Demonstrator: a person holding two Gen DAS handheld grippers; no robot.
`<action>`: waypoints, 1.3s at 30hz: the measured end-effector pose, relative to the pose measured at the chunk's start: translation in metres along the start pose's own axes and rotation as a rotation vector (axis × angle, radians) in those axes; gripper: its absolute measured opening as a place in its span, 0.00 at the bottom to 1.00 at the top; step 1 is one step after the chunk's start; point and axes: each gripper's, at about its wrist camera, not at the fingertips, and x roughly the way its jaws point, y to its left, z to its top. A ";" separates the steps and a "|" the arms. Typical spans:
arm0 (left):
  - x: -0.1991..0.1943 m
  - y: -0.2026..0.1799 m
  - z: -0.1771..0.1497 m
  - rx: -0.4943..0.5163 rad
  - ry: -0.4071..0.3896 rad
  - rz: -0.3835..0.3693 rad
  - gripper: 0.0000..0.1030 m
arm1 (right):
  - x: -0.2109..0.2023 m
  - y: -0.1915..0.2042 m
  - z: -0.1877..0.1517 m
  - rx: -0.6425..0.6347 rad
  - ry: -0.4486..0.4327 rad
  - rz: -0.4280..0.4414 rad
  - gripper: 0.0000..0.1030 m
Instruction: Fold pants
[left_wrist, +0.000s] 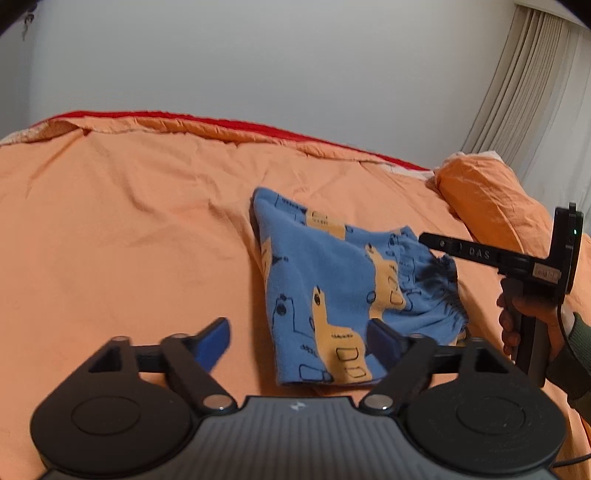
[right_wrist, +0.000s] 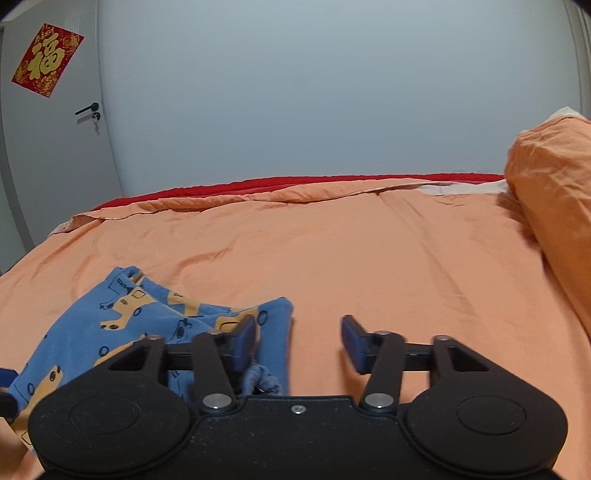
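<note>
Small blue pants (left_wrist: 332, 288) with a yellow vehicle print lie folded in a compact bundle on the orange bedcover (left_wrist: 129, 221). My left gripper (left_wrist: 299, 343) is open and empty, just above the bundle's near edge, its right pad over the cloth. The right gripper shows from the side in the left wrist view (left_wrist: 428, 240), over the gathered waistband. In the right wrist view the pants (right_wrist: 110, 328) lie at lower left. My right gripper (right_wrist: 299, 345) is open and empty, its left pad above the pants' right edge.
An orange pillow (left_wrist: 484, 199) lies at the bed's right end; it also shows in the right wrist view (right_wrist: 554, 206). A red sheet edge (right_wrist: 258, 184) runs along the far side by the grey wall. A door (right_wrist: 51, 129) stands far left.
</note>
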 end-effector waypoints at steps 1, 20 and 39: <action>-0.003 -0.001 0.001 -0.003 -0.010 0.009 0.95 | -0.003 0.000 0.000 0.001 -0.008 -0.013 0.72; -0.063 -0.037 -0.034 0.051 -0.193 0.267 1.00 | -0.142 0.035 -0.034 0.003 -0.228 -0.106 0.99; -0.121 -0.080 -0.094 0.067 -0.228 0.269 1.00 | -0.267 0.058 -0.111 0.061 -0.240 -0.156 0.99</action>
